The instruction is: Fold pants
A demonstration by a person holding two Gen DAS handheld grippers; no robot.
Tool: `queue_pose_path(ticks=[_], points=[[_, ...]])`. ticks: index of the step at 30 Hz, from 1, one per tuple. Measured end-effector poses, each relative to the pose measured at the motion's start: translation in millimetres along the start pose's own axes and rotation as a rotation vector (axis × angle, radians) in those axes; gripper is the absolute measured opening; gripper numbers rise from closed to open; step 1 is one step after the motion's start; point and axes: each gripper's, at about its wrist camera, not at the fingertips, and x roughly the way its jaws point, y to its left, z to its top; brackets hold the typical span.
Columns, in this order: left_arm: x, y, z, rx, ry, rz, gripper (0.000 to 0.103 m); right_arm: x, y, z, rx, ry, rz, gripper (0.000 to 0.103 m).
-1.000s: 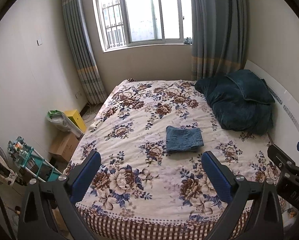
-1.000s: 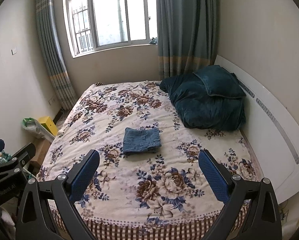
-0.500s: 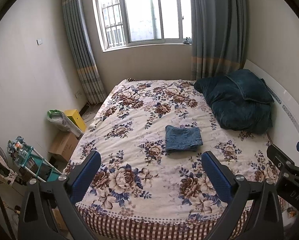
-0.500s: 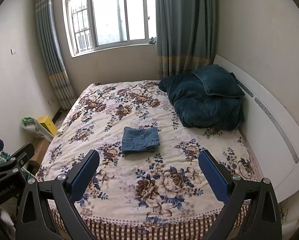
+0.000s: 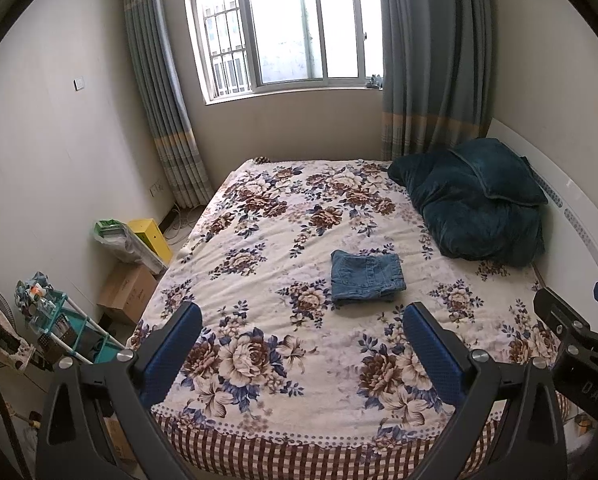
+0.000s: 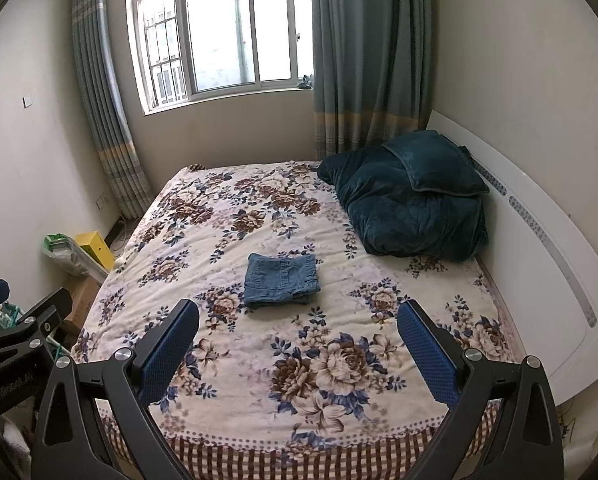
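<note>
Left wrist view shows the pants (image 5: 366, 277), blue denim, already folded into a small squarish stack near the middle of the bed (image 5: 259, 360), on its flowered cover, well apart from the dark green quilt (image 5: 475, 208) heaped by the headboard. The left gripper (image 5: 302, 340) is spread wide with nothing between its blue pads, held back over the foot of the bed. From the right wrist view, the right gripper (image 6: 297, 338) is likewise wide and empty, with the pants (image 6: 281, 279) lying well ahead of it.

Denim like this looks fairly thick and a bit stiff for cloth, light enough to lift, not slippery, nothing to break. The layers could slide apart if pinched at one corner only; I'd judge the safest hold is across the whole stack at a folded edge, one gripper on each side.

Writing: letters on each neighbouring gripper's body, "DAS" or similar, too blurred to be sure. Nothing readable on the pants.
</note>
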Motion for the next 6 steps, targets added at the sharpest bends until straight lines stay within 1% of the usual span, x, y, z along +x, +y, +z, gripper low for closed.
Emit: queue_pose_path(ticks=[6], points=[[0.3, 0.7, 2.1, -0.001, -0.006, -0.002, 0.103, -1.1, -0.1, 0.1, 0.0, 0.0, 0.001, 0.101]])
